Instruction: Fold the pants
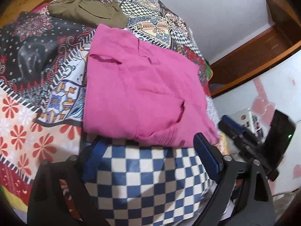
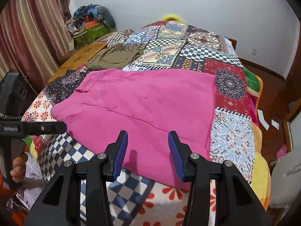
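Pink pants [image 2: 143, 109] lie folded into a broad flat rectangle on the patchwork bedspread [image 2: 231, 137]. They also show in the left wrist view [image 1: 143, 86], with a pocket slit on each side. My left gripper [image 1: 148, 162] is open and empty, hovering over the blue checked patch just short of the pants' near edge. My right gripper [image 2: 147, 150] is open and empty, its blue pads [image 2: 121, 152] just above the pants' near edge. The left gripper also shows in the right wrist view [image 2: 37, 128], at the pants' left end.
Folded olive-green pants [image 2: 114, 56] lie further back on the bed, also in the left wrist view [image 1: 88, 9]. A wooden board [image 2: 82, 56] sits at the back left. Bags [image 2: 90, 24] and a curtain [image 2: 32, 28] are beyond. The bed's edge drops to a wooden floor [image 2: 270, 86] on the right.
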{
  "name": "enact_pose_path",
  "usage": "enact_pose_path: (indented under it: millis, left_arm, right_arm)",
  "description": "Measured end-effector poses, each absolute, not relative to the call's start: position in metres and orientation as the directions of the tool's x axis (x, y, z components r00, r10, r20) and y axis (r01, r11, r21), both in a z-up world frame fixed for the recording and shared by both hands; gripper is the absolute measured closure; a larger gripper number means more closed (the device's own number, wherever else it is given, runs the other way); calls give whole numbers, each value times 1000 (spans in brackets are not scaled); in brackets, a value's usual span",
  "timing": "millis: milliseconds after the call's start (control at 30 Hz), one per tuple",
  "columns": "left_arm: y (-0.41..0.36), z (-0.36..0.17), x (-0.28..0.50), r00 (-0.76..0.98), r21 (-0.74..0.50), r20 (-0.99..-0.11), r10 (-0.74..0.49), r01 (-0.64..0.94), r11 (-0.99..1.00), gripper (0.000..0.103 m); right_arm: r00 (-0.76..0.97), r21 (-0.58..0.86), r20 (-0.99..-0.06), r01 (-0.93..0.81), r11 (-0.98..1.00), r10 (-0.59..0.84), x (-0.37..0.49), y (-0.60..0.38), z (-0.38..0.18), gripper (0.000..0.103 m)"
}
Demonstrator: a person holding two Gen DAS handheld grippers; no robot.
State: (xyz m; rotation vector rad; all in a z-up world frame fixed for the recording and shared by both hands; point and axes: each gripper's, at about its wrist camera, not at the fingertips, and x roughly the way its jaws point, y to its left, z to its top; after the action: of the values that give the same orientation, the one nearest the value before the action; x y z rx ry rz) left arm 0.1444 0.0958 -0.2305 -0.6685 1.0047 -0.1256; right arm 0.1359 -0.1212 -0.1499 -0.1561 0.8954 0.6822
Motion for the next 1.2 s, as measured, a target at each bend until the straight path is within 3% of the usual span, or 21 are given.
enact_pose_path:
  millis: [300, 533, 667, 833, 900, 1200]
  left_arm:
    - [109, -237, 170, 560, -575, -744, -364, -261, 775, 9]
    - [122, -245, 186, 581, -603, -731, -357, -307, 736, 10]
    - [121, -243, 190, 588, -576, -740, -326, -303, 759, 28]
    - [123, -240, 189, 598, -517, -760, -253, -321, 794, 63]
    - [122, -238, 187, 608, -500, -759, -235, -311, 809, 73]
    - [104, -210, 171, 651, -364, -747, -136, -228, 903, 82]
  right_arm:
    - [351, 153, -814, -639, 754, 463, 147, -97, -182, 62]
    - [289, 261, -807, -607, 750, 515, 155, -107, -190, 61]
    - [298, 248, -808, -611, 752, 509, 152, -105, -189, 59]
    - [295, 261, -805, -604, 753, 515, 156, -108, -191, 58]
    - [294, 262, -805, -603, 754, 515, 157, -109, -191, 58]
    - [309, 223, -821, -602, 767, 481, 159, -107, -175, 57]
